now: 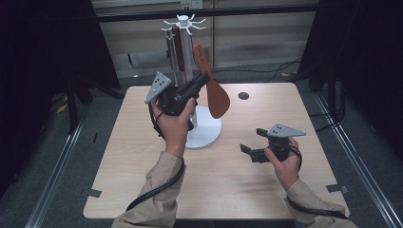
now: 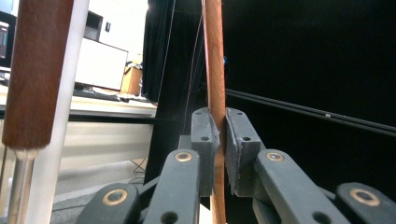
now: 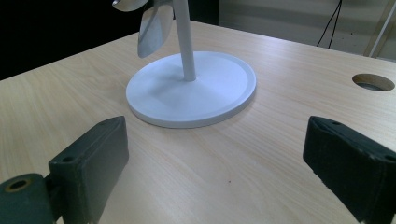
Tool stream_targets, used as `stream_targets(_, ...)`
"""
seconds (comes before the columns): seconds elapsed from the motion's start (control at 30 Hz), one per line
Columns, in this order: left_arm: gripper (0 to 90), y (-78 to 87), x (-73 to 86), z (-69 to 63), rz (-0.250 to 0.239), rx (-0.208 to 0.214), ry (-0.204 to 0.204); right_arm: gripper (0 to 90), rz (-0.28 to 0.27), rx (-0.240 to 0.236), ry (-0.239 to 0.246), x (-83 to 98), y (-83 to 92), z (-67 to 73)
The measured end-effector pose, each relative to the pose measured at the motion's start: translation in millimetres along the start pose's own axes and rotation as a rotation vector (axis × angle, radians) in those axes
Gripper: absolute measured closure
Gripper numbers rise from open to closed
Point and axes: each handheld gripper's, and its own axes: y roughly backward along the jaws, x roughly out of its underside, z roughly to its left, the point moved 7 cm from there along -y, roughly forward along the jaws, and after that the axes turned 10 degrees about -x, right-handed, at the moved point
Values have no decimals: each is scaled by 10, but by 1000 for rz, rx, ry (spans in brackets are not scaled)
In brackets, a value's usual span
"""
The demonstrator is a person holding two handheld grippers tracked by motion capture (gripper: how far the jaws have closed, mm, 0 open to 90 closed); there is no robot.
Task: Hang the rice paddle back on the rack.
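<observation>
Two hand-held grippers: left hand-held gripper (image 1: 202, 81) clamped on wooden spatula (image 1: 215, 92) handle, spatula hanging at rack's (image 1: 203, 133) 3 o'clock, not lifted off yet. Right hand-held gripper (image 1: 251, 144) jaws wide, empty, low over worktop (image 1: 266, 190).

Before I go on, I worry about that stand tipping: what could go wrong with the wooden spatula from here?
The left gripper is shut on the thin handle of the wooden spatula, whose broad blade hangs low, so it may pivot or slip in the jaws. It hangs beside the white stand and another hanging utensil; a sideways pull could knock them. The right gripper is open, apart from the base, not steadying it.
</observation>
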Motion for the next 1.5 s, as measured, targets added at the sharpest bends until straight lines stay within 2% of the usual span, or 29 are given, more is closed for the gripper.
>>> stream_targets(0.27, 831, -37, -65, 11, -9, -1, 4, 63, 0, -6, -9, 6, 4, -3)
stream_targets(0.53, 831, -68, -177, 27, -33, 7, -11, 64, 1, -4, -11, 3, 13, -22)
stream_targets(0.87, 831, -101, -278, 63, -56, -5, 8, 64, 1, -4, -15, 1, 23, -32)
stream_targets(0.9, 831, -107, -281, 69, -51, -1, -3, 64, -1, -7, -15, 1, 23, -31)
stream_targets(1.03, 831, -122, -294, 86, -54, -4, 8, 64, -1, -9, -16, 1, 23, -30)
stream_targets(1.1, 831, -132, -298, 116, -51, -7, 1, 64, 0, -8, -14, -1, 23, -29)
stream_targets(1.17, 831, -137, -301, 130, -55, -14, 12, 64, -1, -10, -13, -3, 21, -27)
stream_targets(1.23, 831, -139, -295, 140, -48, -9, 7, 64, -1, -12, -12, -4, 20, -27)
stream_targets(1.33, 830, -132, -291, 175, -54, -23, 28, 63, -2, -13, -12, -5, 20, -27)
stream_targets(1.5, 830, -119, -270, 218, -47, -34, 24, 64, 1, -19, -14, -6, 17, -16)
